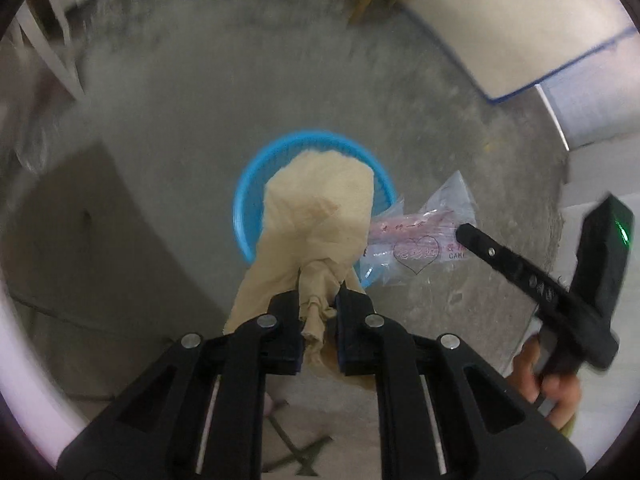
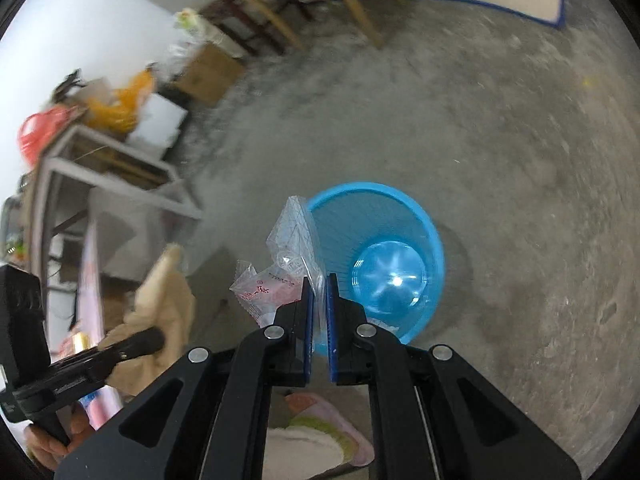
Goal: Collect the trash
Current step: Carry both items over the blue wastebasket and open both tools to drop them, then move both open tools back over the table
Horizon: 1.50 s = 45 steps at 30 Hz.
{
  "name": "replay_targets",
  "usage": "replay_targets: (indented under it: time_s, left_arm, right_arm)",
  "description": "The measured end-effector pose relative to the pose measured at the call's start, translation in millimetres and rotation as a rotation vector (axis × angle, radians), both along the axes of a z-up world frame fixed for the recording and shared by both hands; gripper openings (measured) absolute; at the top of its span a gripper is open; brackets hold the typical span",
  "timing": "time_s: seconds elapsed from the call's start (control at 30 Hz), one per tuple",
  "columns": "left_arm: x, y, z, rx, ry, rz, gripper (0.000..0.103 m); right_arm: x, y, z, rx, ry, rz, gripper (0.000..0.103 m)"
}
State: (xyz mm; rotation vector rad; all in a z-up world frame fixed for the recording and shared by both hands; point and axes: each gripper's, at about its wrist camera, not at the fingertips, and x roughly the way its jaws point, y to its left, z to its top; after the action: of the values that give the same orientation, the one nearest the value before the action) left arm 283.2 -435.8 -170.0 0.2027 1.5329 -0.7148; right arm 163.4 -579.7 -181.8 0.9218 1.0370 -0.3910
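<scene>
Each tool is matte black with silver pivot screws; blue pads line the right tool, a green light at three o'clock.

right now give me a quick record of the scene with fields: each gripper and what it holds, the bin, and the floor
left gripper: shut on a bunched tan paper towel, hanging over the bin
right gripper: shut on a clear plastic wrapper with pink print, beside the bin's rim
bin: blue wastebasket, upright on the floor; its shiny bottom shows bare in the right wrist view
floor: grey concrete
trash released: not yet, both pieces are in the grippers
</scene>
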Motion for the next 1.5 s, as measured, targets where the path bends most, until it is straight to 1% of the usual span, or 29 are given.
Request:
replay_targets:
  time_s: [0.03,0.07,0.13,0.17,0.2,0.23,0.3,0.4,0.5,0.53,0.6,0.63,0.77,0.8,0.87,0.9,0.97,1.0,1.07,1.1,1.17,1.23,1.27,1.3,1.37,1.4,1.5]
  left_arm:
    - [6.4,-9.9,-16.5,0.022,0.024,0.009,0.011]
    - [9.1,-14.9,-26.8,0.032,0.037,0.019,0.013]
    - [20.5,-25.0,-50.7,0.056,0.073,0.037,0.033]
    - [23.1,-26.9,-56.0,0.064,0.072,0.051,0.037]
    - [24.8,-27.6,-59.8,0.064,0.067,0.072,0.043]
    - [27.1,-27.4,-61.2,0.056,0.069,0.085,0.045]
    - [31.6,-29.2,-58.7,0.037,0.077,0.086,0.046]
    - [35.3,-35.0,-46.4,0.014,0.044,0.077,0.046]
    - [28.2,-32.1,-23.1,-0.019,0.004,0.052,0.046]
    - [28.8,-31.0,-17.3,-0.026,-0.003,0.045,0.046]
    - [20.7,-25.0,7.0,-0.06,-0.035,0.025,0.046]
    - [20.2,-23.8,14.6,-0.073,-0.048,0.017,0.046]
    - [0.6,2.0,70.2,-0.135,-0.147,-0.023,0.046]
    - [-8.2,16.4,91.7,-0.17,-0.19,-0.026,0.048]
    - [-19.1,31.6,115.4,-0.203,-0.248,-0.023,0.053]
    - [-28.4,47.0,133.5,-0.237,-0.291,-0.018,0.056]
    - [-43.6,73.1,159.0,-0.279,-0.356,0.013,0.06]
    - [-49.2,83.4,167.7,-0.294,-0.373,0.029,0.062]
    - [-61.5,109.7,185.0,-0.336,-0.409,0.059,0.064]
    - [-69.8,127.3,195.0,-0.353,-0.437,0.085,0.066]
    - [-81.4,151.5,206.0,-0.369,-0.488,0.125,0.067]
    - [-95.3,182.5,219.1,-0.382,-0.546,0.182,0.069]
    - [-101.3,198.0,224.5,-0.392,-0.569,0.208,0.07]
    - [-105.7,209.2,229.4,-0.4,-0.581,0.228,0.071]
    - [-113.3,233.1,236.8,-0.407,-0.614,0.267,0.072]
    - [-118.0,250.9,241.0,-0.402,-0.634,0.29,0.072]
    - [-127.8,285.2,247.9,-0.378,-0.69,0.34,0.073]
  right_arm:
    - [3.6,-4.3,-13.3,0.005,0.014,-0.008,0.007]
    - [2.2,-7.8,-22.7,0.009,0.018,-0.013,0.009]
    - [10.0,-15.3,-48.3,0.019,0.038,-0.018,0.015]
    - [13.7,-19.4,-60.0,0.032,0.051,-0.01,0.019]
    - [17.2,-21.9,-70.0,0.035,0.071,-0.01,0.028]
    - [17.5,-25.8,-74.7,0.031,0.083,-0.012,0.034]
    - [19.5,-29.7,-87.0,0.017,0.105,-0.01,0.039]
    - [10.6,-34.8,-90.9,0.009,0.108,-0.02,0.041]
    - [0.6,-34.9,-82.9,0.007,0.086,-0.026,0.041]
    - [-3.2,-34.1,-76.9,-0.003,0.078,-0.025,0.041]
    - [-9.5,-31.1,-62.8,-0.016,0.053,-0.018,0.042]
    - [-12.8,-29.1,-55.3,-0.024,0.041,-0.014,0.044]
    - [-23.8,-17.8,-17.7,-0.059,-0.014,0.009,0.052]
    - [-27.6,-12.1,-3.9,-0.077,-0.033,0.02,0.055]
    - [-32.5,-1.0,21.8,-0.112,-0.071,0.049,0.059]
    - [-34.2,3.8,32.1,-0.125,-0.081,0.062,0.061]
    - [-36.4,19.8,60.8,-0.172,-0.107,0.107,0.064]
    - [-37.1,28.6,74.5,-0.195,-0.123,0.132,0.067]
    - [-37.5,44.4,97.7,-0.232,-0.147,0.178,0.07]
    - [-36.9,57.3,114.1,-0.259,-0.164,0.214,0.073]
    - [-34.6,79.1,139.1,-0.306,-0.187,0.269,0.076]
    - [-31.6,105.3,166.0,-0.356,-0.213,0.328,0.082]
    - [-29.8,116.8,177.7,-0.377,-0.225,0.351,0.084]
    - [-27.9,131.2,191.1,-0.401,-0.24,0.382,0.087]
    - [-23.9,155.5,213.0,-0.436,-0.263,0.429,0.089]
    - [-20.8,170.5,226.3,-0.453,-0.28,0.455,0.09]
    - [-13.9,208.8,255.1,-0.491,-0.32,0.509,0.095]
